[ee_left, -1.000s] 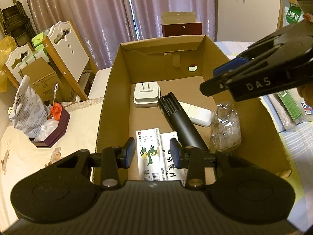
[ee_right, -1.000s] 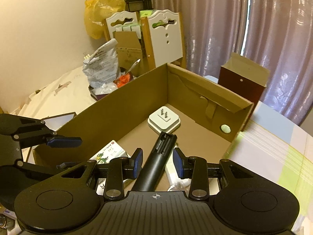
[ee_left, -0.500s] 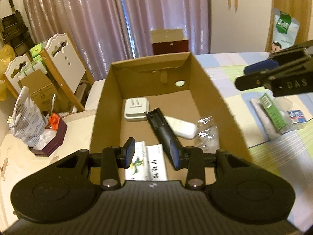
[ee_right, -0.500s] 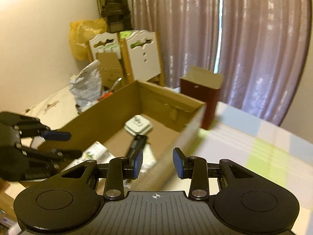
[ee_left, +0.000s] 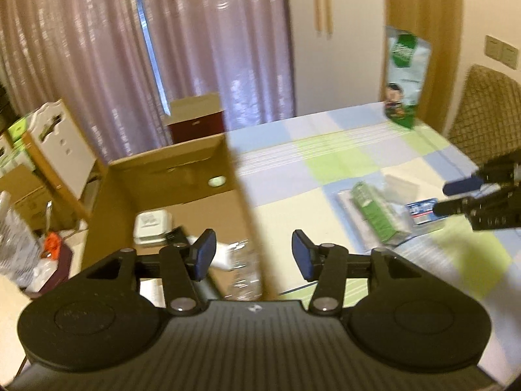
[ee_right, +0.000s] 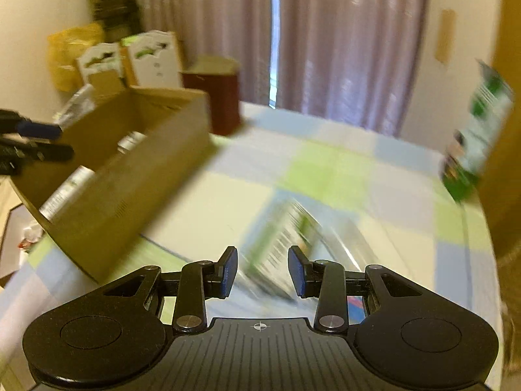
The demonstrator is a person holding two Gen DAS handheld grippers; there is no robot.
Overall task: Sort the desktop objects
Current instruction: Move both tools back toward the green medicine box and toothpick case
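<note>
checked cloth covers the bench (ee_right: 325, 169); cardboard box (ee_right: 136, 195) sits at its left, already holding several items. green carton (ee_right: 280, 244) lies flat on the cloth just ahead of your right tongs (ee_right: 263, 270), long axis running away and slightly right. both tongs parted and empty. left tongs (ee_left: 253, 254) straddle the box's right wall; right hand is nearer the carton.

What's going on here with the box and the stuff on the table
A person is sorting desk items into a cardboard box with two handheld grippers. Both are open and empty. The right gripper is over a green box lying on the checked tablecloth; the left gripper hangs at the box's right wall. A white adapter already lies inside.
</note>
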